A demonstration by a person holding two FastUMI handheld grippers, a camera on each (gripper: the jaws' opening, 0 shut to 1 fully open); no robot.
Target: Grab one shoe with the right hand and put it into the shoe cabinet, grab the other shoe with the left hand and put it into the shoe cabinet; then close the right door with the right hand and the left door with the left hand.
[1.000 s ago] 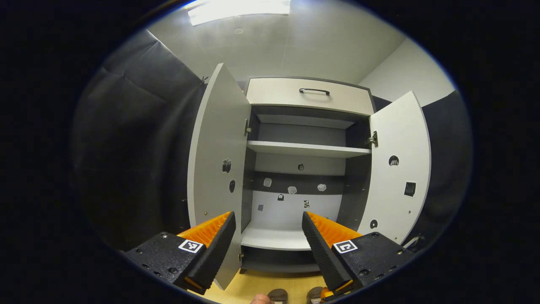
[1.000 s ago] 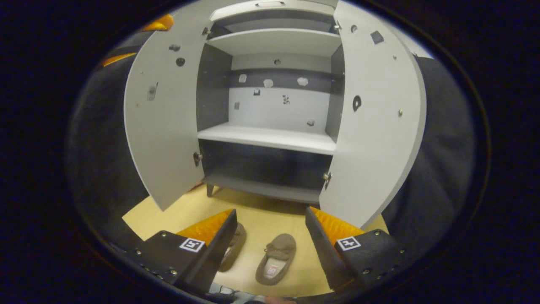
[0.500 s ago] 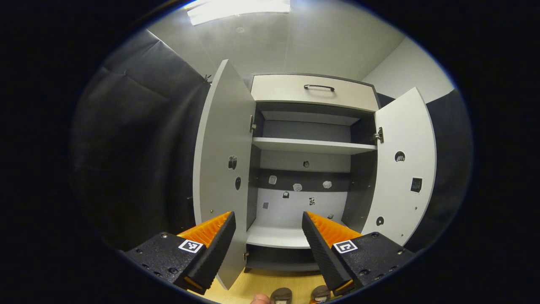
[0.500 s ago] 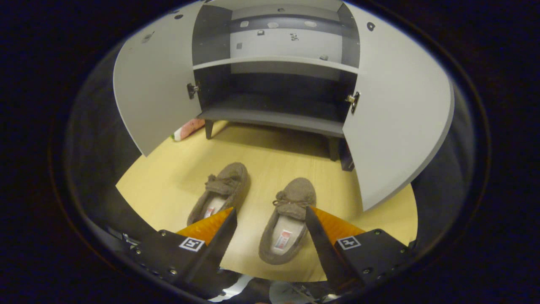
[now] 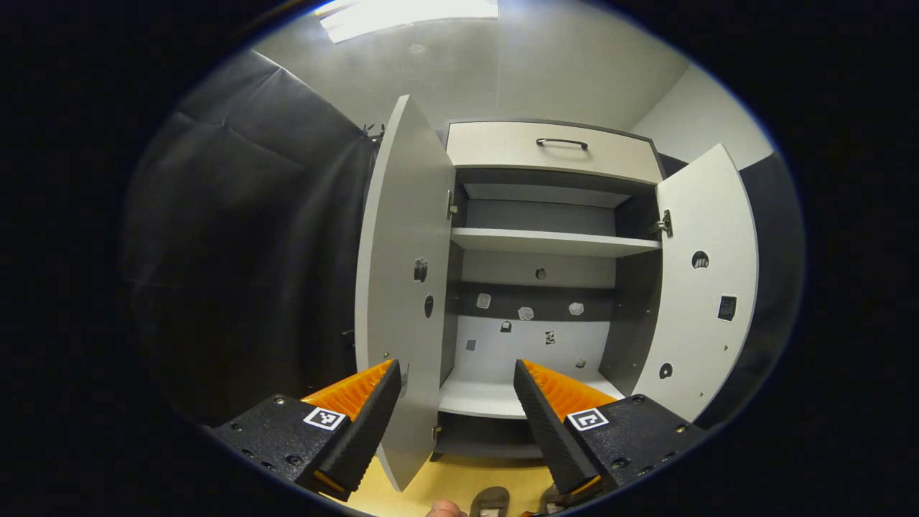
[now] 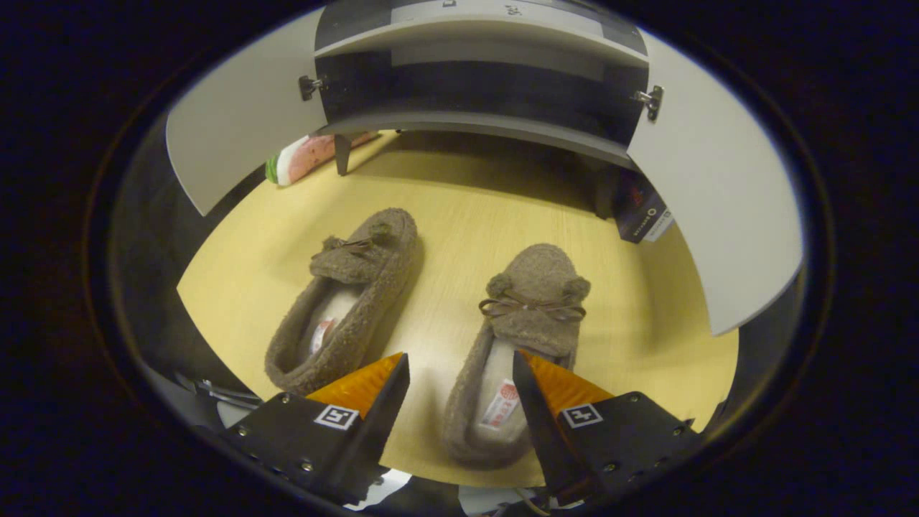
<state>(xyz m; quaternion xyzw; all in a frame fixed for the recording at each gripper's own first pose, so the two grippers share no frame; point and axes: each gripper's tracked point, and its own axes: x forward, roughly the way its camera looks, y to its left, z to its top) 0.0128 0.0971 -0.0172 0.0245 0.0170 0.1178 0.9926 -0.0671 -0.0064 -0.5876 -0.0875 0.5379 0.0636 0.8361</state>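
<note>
Two fuzzy brown slippers lie on the yellow floor in front of the shoe cabinet (image 6: pixel 474 126). In the right gripper view the right slipper (image 6: pixel 520 337) lies just ahead of my right gripper (image 6: pixel 459 373), which is open above its heel opening. The left slipper (image 6: pixel 344 298) lies to the left, beside the left finger. In the left gripper view my left gripper (image 5: pixel 454 380) is open, held high and facing the shoe cabinet (image 5: pixel 549 244), whose left door (image 5: pixel 402 287) and right door (image 5: pixel 707 280) both stand open. Slipper toes (image 5: pixel 490 497) peek at the bottom edge.
White shelves (image 5: pixel 553 242) cross the cabinet under a drawer with a dark handle (image 5: pixel 561 143). A pink and green object (image 6: pixel 305 156) lies by the cabinet's left leg, and a dark box (image 6: pixel 641 212) stands by the right one. Black cloth hangs on both sides.
The right gripper has tipped downward and come closer to the slippers, which now sit larger and just ahead of its fingers. The left gripper has drifted slightly to the left, still open.
</note>
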